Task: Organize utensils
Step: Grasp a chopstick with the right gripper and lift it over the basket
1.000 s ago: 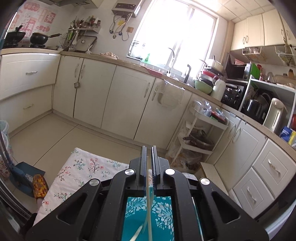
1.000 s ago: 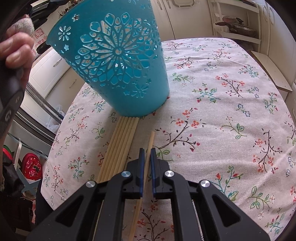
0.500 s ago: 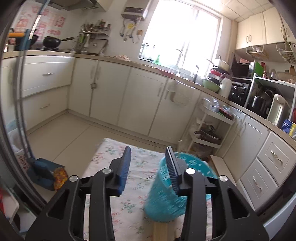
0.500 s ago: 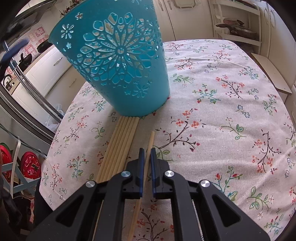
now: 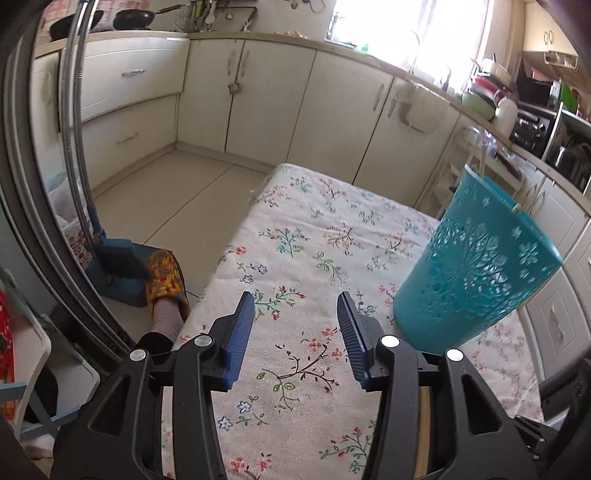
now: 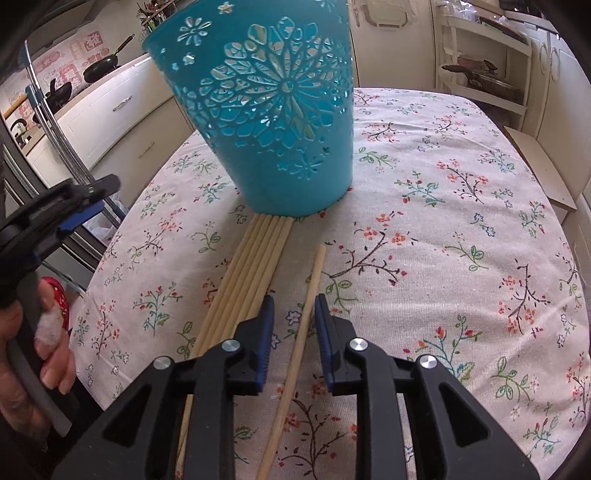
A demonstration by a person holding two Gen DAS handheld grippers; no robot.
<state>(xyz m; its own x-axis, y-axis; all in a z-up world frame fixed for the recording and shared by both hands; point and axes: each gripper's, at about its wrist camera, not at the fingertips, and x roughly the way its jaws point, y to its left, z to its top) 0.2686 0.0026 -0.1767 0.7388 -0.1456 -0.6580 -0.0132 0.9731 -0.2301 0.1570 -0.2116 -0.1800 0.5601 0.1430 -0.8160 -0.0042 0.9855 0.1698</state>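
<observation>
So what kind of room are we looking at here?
A home kitchen, most likely: cupboards run under a long counter, pans sit on it, and chopsticks lie by a holder on the table.

The left gripper (image 5: 295,332) points down with its jaws wide apart and nothing between them. The right gripper (image 6: 294,314) has just been opening. A hand (image 6: 33,373) holds the left gripper's handle.

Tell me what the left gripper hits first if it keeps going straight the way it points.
Most likely the floral tablecloth: the left gripper, jaws open and empty, aims at bare cloth, with the teal holder off to its right.
</observation>
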